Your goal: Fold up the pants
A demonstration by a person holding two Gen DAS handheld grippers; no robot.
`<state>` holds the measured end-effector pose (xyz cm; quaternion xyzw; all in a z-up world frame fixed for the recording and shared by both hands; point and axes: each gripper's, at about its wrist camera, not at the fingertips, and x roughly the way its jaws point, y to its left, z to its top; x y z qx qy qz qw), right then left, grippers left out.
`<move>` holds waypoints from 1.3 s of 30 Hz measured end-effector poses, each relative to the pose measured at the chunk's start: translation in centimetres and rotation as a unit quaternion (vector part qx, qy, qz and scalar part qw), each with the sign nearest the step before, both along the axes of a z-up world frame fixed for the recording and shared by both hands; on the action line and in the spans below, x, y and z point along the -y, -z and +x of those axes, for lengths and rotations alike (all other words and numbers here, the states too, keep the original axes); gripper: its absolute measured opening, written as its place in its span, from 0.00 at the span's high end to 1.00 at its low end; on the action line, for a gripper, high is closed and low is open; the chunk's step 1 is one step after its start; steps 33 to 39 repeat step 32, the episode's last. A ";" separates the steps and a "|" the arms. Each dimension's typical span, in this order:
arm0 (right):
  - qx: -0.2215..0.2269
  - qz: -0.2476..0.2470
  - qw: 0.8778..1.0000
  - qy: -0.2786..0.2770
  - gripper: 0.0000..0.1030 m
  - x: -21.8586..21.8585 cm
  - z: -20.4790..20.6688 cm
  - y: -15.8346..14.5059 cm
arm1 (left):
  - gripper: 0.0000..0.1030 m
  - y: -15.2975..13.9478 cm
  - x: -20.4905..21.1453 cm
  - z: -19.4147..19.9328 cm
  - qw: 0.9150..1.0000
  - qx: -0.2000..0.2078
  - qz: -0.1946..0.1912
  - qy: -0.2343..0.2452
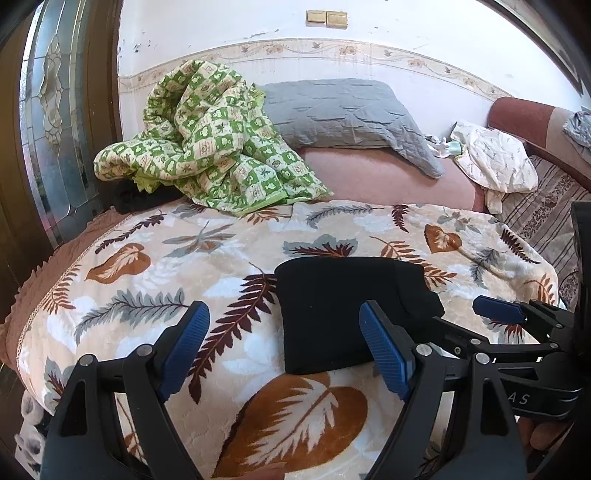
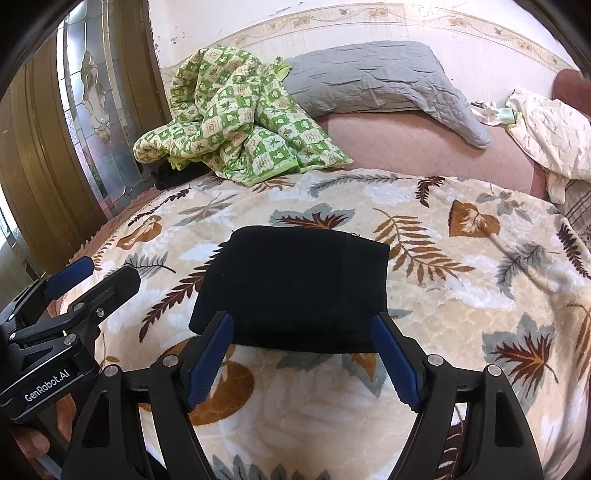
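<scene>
I find the black pants (image 2: 291, 284) folded into a compact rectangle on the leaf-print blanket (image 2: 461, 295). My left gripper (image 1: 284, 343) and right gripper (image 2: 303, 350) both stand apart, empty, near the pants' front edge.

Both views are bright with soft daylight, and shadows on the leaf-print blanket (image 1: 221, 266) are faint. The white wall (image 1: 406, 26) is washed out, nearly overexposed. The black pants (image 2: 291, 288) read as a flat dark patch with almost no fold detail. Fisheye distortion bends the door (image 1: 55, 129) and wall border, and dark vignetting fills the corners. Focus is sharp throughout.
</scene>
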<state>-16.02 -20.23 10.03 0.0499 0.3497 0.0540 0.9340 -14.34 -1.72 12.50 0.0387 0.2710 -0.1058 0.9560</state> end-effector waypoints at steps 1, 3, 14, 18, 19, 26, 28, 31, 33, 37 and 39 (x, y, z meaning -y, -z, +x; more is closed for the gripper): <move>0.000 0.001 1.000 0.000 0.23 0.0 0.0 0.0 | 0.19 0.0 0.0 0.0 1.000 0.000 0.001 0.000; -0.001 0.002 1.000 -0.001 0.23 0.1 -0.1 0.1 | 0.19 0.0 0.1 0.0 1.000 -0.001 0.000 0.001; -0.005 0.004 1.000 -0.003 0.23 0.1 -0.1 0.4 | 0.19 0.0 0.1 -0.1 1.000 0.001 0.000 0.000; -0.006 0.002 1.000 -0.006 0.23 0.0 -0.1 0.5 | 0.19 0.1 -0.1 0.0 1.000 -0.001 -0.006 -0.002; -0.005 0.001 1.000 -0.007 0.23 -0.1 -0.1 0.5 | 0.19 0.1 -0.2 0.0 1.000 -0.001 -0.007 -0.002; -0.007 -0.001 1.000 -0.009 0.23 -0.3 -0.1 0.5 | 0.19 0.2 -0.5 -0.1 1.000 0.007 -0.009 -0.003; -0.007 -0.001 1.000 -0.009 0.23 -0.3 -0.1 0.6 | 0.19 0.3 -0.5 -0.1 1.000 0.009 -0.011 0.000; -0.007 0.000 1.000 -0.006 0.23 -0.1 -0.1 0.7 | 0.19 0.5 -0.4 -0.1 1.000 0.006 -0.008 0.003; -0.007 0.000 1.000 -0.005 0.23 0.0 -0.2 0.7 | 0.19 0.6 -0.4 -0.1 1.000 0.003 -0.009 0.004; -0.007 0.000 1.000 -0.005 0.23 0.0 -0.2 0.7 | 0.19 0.6 -0.4 -0.1 1.000 0.003 -0.009 0.004; -0.007 0.000 1.000 -0.005 0.23 0.0 -0.2 0.7 | 0.19 0.6 -0.4 -0.1 1.000 0.003 -0.009 0.004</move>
